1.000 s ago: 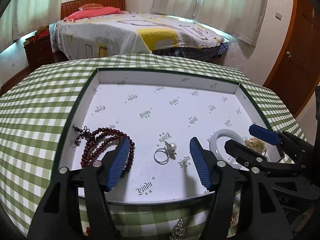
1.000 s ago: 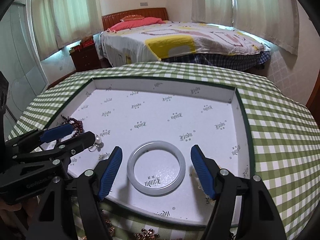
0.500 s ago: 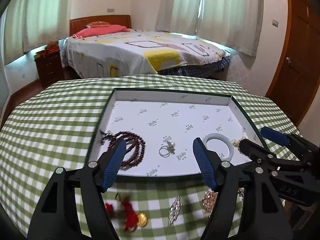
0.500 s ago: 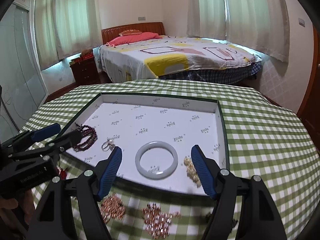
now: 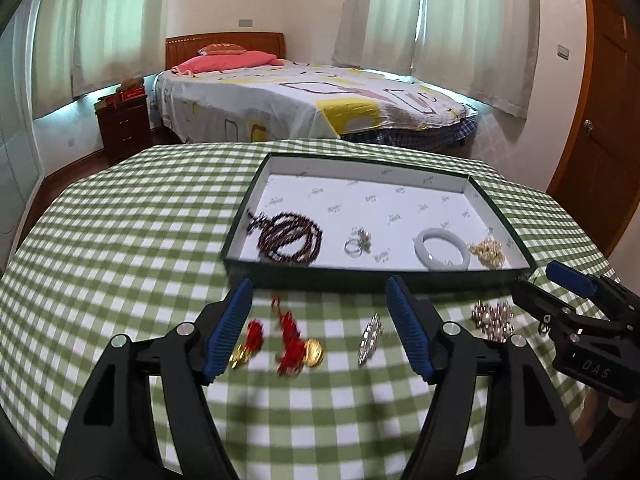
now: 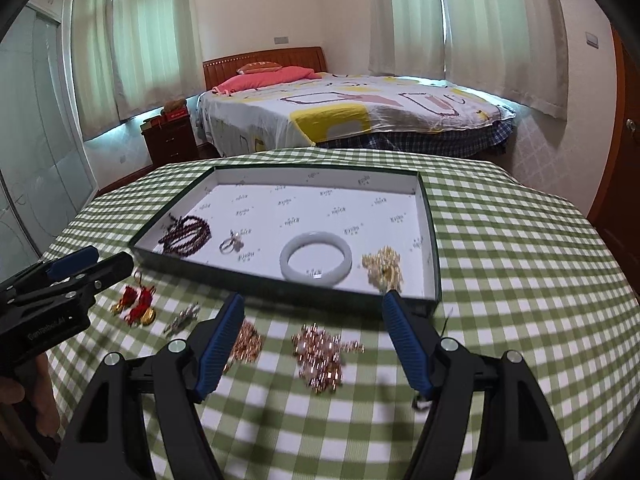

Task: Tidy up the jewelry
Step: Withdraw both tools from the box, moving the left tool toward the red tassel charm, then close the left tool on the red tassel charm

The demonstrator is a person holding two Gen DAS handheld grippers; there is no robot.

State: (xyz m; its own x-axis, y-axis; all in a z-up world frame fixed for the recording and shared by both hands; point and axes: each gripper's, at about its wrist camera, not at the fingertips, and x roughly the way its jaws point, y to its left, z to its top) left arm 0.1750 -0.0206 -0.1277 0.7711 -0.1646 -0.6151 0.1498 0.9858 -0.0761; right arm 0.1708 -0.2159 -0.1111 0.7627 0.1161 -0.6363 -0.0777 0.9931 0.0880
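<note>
Worktop (image 6: 520,264) under green check cloth; the box tray (image 6: 434,240) sits toward its far edge, long axis running left-right across my view.

Inside, along the tray's near wall, from its left corner: dark bead strand (image 6: 188,234), ring (image 6: 231,245), pale bangle (image 6: 316,262), gold cluster (image 6: 383,267). I judge about half done.

Left out on the cloth by the near edge: red-and-gold charms (image 5: 290,340), silver brooch (image 5: 370,338) lying near-to-far, two rose-gold heaps (image 6: 322,354).

Left tool (image 5: 318,326) and right tool (image 6: 312,342) both released, holding nothing, hovering above the loose pieces.
</note>
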